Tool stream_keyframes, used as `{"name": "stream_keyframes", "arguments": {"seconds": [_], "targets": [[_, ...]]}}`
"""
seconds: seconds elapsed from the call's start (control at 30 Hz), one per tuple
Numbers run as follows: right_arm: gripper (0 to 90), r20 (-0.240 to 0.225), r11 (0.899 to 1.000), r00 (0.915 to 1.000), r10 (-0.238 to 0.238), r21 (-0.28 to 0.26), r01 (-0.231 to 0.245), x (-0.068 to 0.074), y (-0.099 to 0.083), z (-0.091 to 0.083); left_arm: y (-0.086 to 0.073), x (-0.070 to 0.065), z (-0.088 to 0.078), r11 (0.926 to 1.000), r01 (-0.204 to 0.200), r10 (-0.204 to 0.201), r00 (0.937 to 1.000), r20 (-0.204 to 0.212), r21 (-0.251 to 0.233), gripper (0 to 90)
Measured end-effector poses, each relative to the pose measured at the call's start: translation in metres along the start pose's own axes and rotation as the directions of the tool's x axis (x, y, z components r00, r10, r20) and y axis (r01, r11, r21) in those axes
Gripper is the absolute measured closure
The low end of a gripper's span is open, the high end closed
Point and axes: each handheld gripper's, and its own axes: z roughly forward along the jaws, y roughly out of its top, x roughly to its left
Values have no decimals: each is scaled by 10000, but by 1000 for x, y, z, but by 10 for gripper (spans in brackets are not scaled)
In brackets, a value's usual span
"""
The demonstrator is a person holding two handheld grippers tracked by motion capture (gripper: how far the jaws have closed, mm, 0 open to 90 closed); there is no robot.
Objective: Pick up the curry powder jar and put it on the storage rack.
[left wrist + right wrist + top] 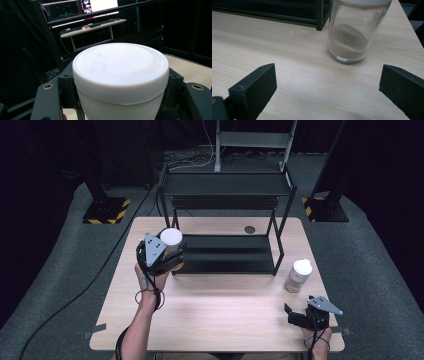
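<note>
My left gripper [167, 255] is shut on a white-lidded jar [171, 239] and holds it off the table beside the left end of the black shelf rack [225, 252]. In the left gripper view the jar's white lid [120, 65] sits squeezed between both jaws. A second glass jar [298, 275] with a white lid and brownish powder stands on the table at the right, just outside the rack's front right leg. My right gripper [295, 316] rests open near the table's front right corner, pointing at that glass jar [354, 32] with bare wood between the jaws.
The light wooden table [210, 315] carries the two-tier black rack at its back half. A round cable hole [249, 229] lies behind the lower shelf. Black stands with yellow striped bases [106, 211] sit on the grey floor beyond the table.
</note>
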Motion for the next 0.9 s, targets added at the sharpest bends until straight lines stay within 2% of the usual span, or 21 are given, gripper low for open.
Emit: {"name": "stream_keyframes", "arguments": {"seconds": [0.9], "targets": [[5,-9,10000,10000,-13,29,13,0,0,0,22,2,22,9997,-175,178,9996,211,-143,334]]}}
